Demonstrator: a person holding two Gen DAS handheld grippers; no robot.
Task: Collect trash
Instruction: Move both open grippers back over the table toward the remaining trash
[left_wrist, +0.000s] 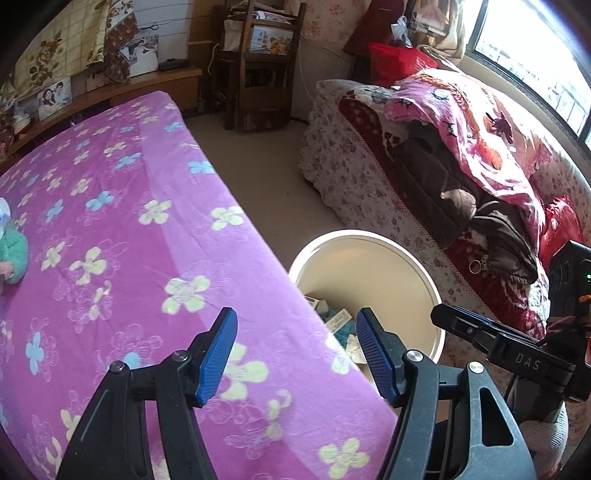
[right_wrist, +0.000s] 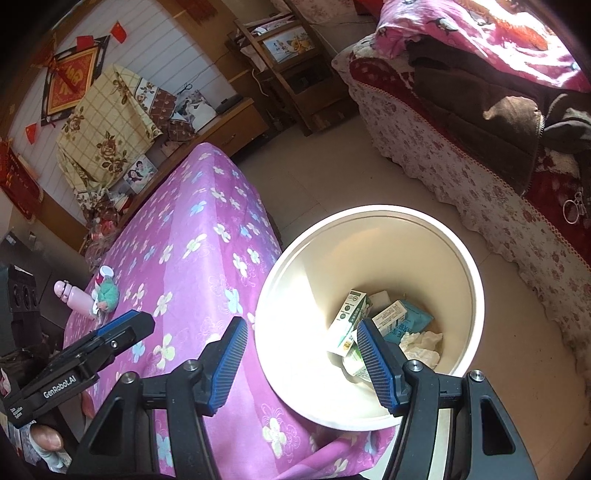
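Both the left tongs (left_wrist: 297, 334) and right tongs (right_wrist: 303, 345) are gaping wide, empty, above the round cream plastic bin (right_wrist: 476, 280) holding cartons.

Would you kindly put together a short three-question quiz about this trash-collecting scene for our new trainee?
1. True or false: the right gripper is holding a carton.
2. Multiple choice: where does the white bin stand? A) on the purple flowered cloth B) on the floor beside that cloth's table C) on the sofa
3. Short answer: name two kinds of trash in the bin.

Key
1. False; both the right gripper and the left gripper are open and empty.
2. B.
3. Drink cartons and crumpled tissue.
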